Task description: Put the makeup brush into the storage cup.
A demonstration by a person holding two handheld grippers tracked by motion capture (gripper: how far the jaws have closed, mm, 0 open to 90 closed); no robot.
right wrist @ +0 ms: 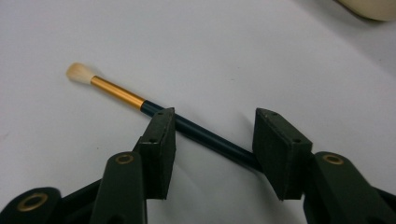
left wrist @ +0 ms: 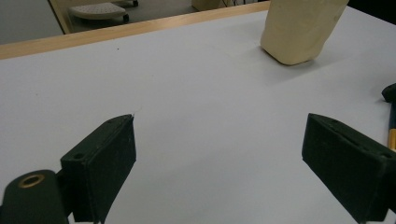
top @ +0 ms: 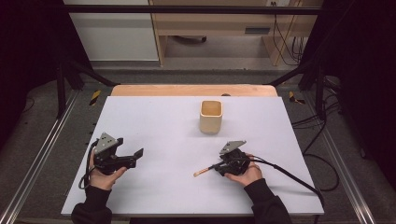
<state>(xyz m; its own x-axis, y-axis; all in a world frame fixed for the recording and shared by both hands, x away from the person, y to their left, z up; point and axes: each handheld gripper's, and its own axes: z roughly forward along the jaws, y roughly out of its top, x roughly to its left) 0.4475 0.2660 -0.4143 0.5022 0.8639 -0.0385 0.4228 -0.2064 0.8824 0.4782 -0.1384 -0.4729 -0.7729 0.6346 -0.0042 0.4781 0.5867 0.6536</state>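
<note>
R gripper [right wrist: 212,135] low over the white table [top: 154,121], jaws half spread, straddling the brush [right wrist: 140,103]. In the right gripper view the dark handle runs diagonally between the pads: passes just behind the left pad's tip, goes toward the base of the right pad at ~4 o'clock. Can't tell if either pad touches it; not pinched, brush lies flat on the table. Gold ferrule + pale bristle tip stick out at ~10 o'clock from the jaws. High view: brush [top: 201,171] pokes out at ~8 o'clock of R gripper [top: 219,167], beige cup [top: 211,116] at ~12, well apart. L gripper [left wrist: 219,154] spread wide, nothing between pads, hovering over bare table, far left of the brush.
</note>
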